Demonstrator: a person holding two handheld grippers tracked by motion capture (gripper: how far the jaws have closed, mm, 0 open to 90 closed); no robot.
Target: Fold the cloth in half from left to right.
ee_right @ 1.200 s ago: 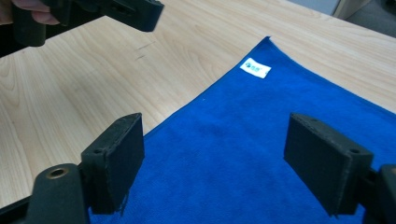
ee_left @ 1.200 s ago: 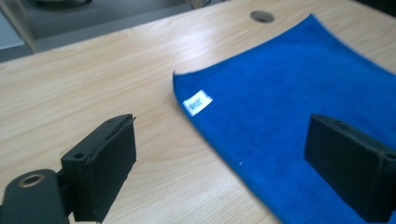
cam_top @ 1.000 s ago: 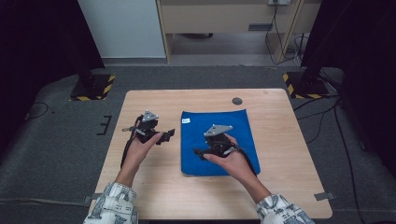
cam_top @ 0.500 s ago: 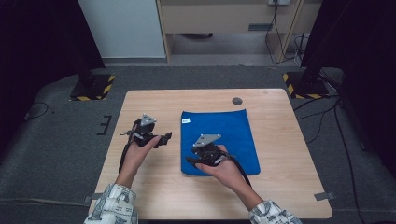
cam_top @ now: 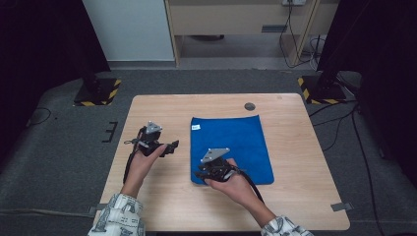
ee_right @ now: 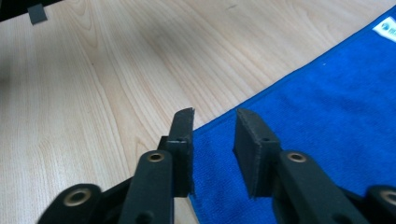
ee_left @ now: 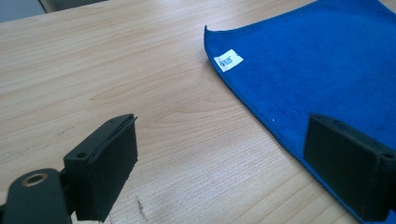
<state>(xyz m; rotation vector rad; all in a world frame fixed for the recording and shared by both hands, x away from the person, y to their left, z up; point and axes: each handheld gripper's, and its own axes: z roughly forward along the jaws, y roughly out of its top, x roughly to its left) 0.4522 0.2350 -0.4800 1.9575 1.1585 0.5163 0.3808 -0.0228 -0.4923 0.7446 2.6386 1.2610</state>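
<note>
Your right gripper (cam_top: 202, 173) has slid to the near left corner of the blue cloth (cam_top: 235, 142) on the table (cam_top: 295, 147); its jaws have just been narrowing, nothing pinched yet. Your left gripper (cam_top: 172, 146) waits, jaws wide.

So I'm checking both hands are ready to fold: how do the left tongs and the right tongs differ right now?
The left tongs stand wide open; the right tongs are much narrower, having just been closing, with nothing pinched yet. The left tongs hover over bare table beside the blue cloth; the right tongs sit at the cloth's near left corner. Both are black, hand-held, and gripping nothing.
</note>
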